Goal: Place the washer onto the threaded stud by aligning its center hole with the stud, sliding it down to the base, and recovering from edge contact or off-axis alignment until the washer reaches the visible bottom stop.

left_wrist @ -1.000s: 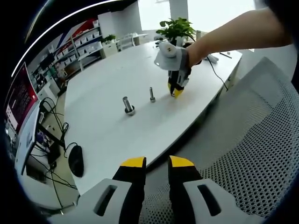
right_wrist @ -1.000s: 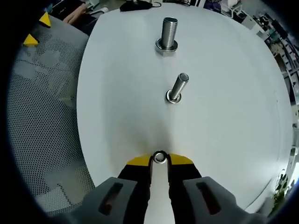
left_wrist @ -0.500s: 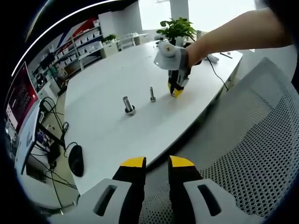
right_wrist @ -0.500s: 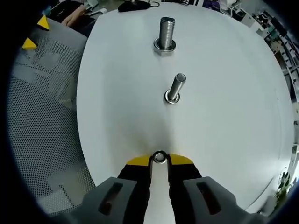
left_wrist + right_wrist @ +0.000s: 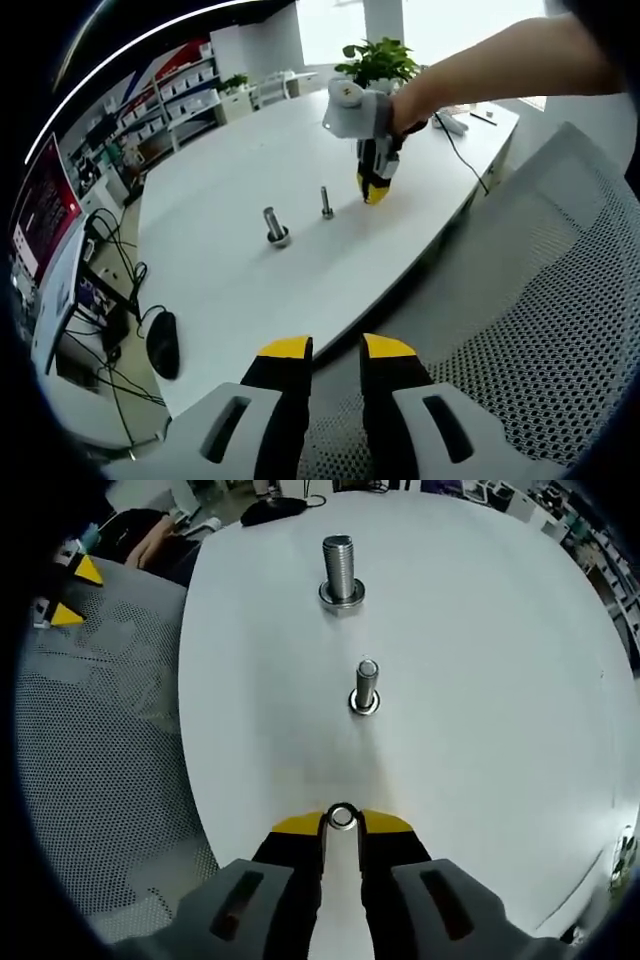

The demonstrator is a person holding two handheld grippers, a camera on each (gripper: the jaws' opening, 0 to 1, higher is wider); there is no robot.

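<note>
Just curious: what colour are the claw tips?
Yellow, clearest in the right gripper view, on the right claw.

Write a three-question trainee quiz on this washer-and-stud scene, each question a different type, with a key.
1. True or false: the right gripper holds the washer between its jaws.
2. Multiple choice: the two threaded studs on the table are
A. both lying flat
B. both standing upright
C. stacked on each other
3. Fill in: of the thin stud and the thick stud, the one nearer the right gripper is the ____ one.

Key: 1 true; 2 B; 3 thin.
</note>
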